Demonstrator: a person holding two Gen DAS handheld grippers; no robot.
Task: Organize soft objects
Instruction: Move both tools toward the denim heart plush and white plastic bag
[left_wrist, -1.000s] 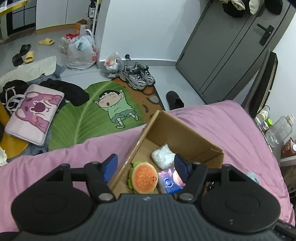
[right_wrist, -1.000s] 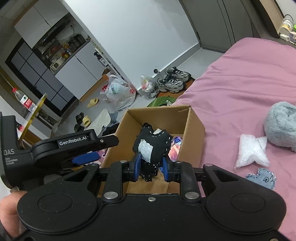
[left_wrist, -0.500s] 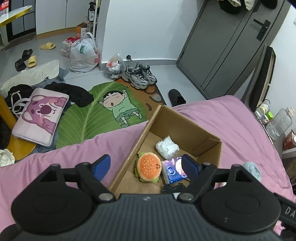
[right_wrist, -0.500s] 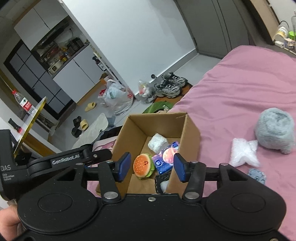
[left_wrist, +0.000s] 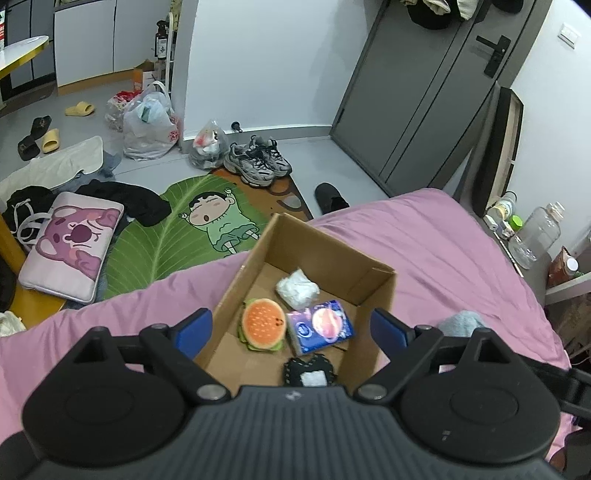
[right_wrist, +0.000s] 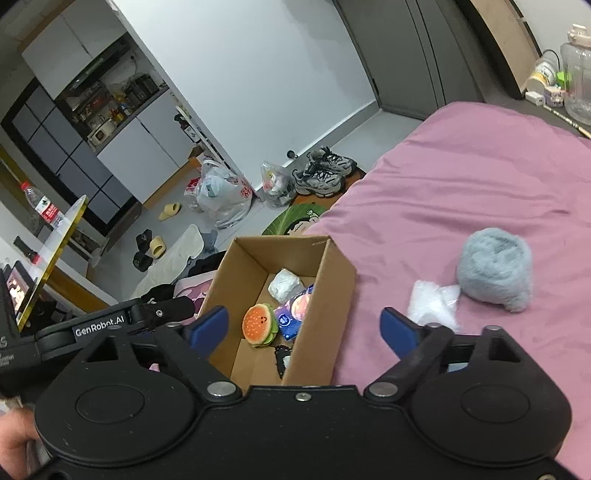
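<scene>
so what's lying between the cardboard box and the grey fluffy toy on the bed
A clear plastic bag, touching the grey fluffy toy, apart from the cardboard box. The right wrist view shows it.

- A lived-in home — a small flat where the bedroom runs straight into a kitchen corner.
- A bed (left_wrist: 424, 236) under a pink sheet fills the foreground.
- On the grey floor lie a leaf-shaped cartoon rug (left_wrist: 184, 236), a pair of sneakers (left_wrist: 256, 164), yellow slippers (left_wrist: 79, 109) and tied plastic bags (left_wrist: 147, 125).
- White cupboards (right_wrist: 144, 155) and a shelf of jars and appliances (right_wrist: 110, 103) mark the kitchen.
- A dark grey door (left_wrist: 436, 92) with hats hung above it — an everyday entrance.
- Bottles and cups crowd the bedside ledge (right_wrist: 554, 92).
</scene>
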